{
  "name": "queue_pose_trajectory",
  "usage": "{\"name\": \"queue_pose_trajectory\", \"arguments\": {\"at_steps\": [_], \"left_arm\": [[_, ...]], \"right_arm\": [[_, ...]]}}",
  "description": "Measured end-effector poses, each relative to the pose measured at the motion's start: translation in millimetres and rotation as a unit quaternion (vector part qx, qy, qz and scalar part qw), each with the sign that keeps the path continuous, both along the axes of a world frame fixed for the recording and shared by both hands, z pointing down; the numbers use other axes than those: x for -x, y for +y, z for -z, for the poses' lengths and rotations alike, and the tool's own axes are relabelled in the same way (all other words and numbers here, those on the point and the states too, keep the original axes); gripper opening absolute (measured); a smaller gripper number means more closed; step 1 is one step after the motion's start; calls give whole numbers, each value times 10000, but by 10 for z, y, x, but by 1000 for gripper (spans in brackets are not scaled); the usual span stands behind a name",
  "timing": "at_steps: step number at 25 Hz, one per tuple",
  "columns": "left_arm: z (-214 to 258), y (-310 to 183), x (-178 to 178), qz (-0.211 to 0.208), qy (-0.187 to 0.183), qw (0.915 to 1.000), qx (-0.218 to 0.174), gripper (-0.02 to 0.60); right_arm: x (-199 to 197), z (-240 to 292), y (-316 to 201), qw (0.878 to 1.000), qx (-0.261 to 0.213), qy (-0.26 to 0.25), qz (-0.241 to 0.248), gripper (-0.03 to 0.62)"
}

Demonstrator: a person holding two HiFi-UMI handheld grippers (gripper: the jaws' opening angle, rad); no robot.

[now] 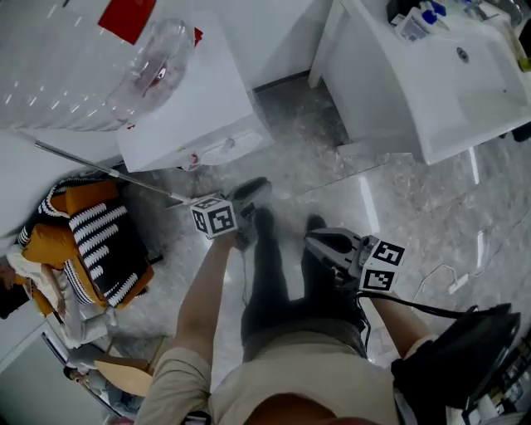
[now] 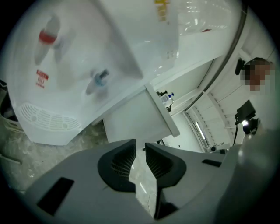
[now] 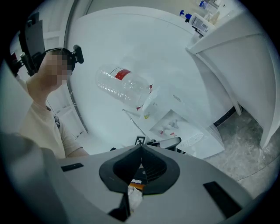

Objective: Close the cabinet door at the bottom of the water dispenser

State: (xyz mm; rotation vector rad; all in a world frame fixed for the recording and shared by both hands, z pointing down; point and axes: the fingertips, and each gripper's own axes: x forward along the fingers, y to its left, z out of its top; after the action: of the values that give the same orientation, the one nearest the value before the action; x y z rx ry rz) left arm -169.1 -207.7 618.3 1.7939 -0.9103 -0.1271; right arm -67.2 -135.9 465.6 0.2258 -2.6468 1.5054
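My left gripper (image 1: 253, 192) was raised in front of me, its jaws only a narrow slit apart and holding nothing. Through the slit, in the left gripper view, I saw just the marbled floor (image 1: 398, 207). My right gripper (image 1: 319, 242) was held beside my right leg, jaw tips closed together, also empty. My own legs and dark shoes (image 1: 264, 217) stood between the two grippers.

Just past the left gripper's marker cube (image 1: 214, 217) ended a thin metal rod (image 1: 99, 168), which slanted up to the left across the front of the water dispenser (image 1: 195, 100). The dispenser stood ahead of me and to my left, with a clear bottle (image 1: 91, 75) on top. The left gripper view showed its red tap (image 2: 47, 36), its blue tap (image 2: 100, 78) and the drip grille (image 2: 46, 118). The cabinet door belonged below that grille, but no view showed that lower front, so I could not tell how the door stood.

To the dispenser's right stood a white sink unit (image 1: 390, 91) with small bottles (image 1: 415, 21) on its ledge. An orange bag with black-and-white stripes (image 1: 95, 236) was slumped to my left, near the dispenser's base. A black bag (image 1: 465, 357) sat by my right side, and a thin cable (image 1: 444, 278) lay on the floor near it.
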Motion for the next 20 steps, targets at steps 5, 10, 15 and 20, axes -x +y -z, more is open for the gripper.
{"name": "queue_pose_trajectory", "arguments": {"at_steps": [5,10,15,20], "left_arm": [[833,-76,80,377,-240,9972,-606,18],[1302,2,54,484,-452,9939,-883,-6],[1818,175,-8,398,-317,9918,-1170,-6],[2178,535,-37,-49,-971,9867,-1304,-6]], "right_arm": [[-5,441,-72,9994,-317,-66,101,17],[168,769,1,9896,-983,-94,1045,17],[404,973,101,9736,-1629,203,1584,17],[489,1060,159,9764,-1435,250,1594,17]]}}
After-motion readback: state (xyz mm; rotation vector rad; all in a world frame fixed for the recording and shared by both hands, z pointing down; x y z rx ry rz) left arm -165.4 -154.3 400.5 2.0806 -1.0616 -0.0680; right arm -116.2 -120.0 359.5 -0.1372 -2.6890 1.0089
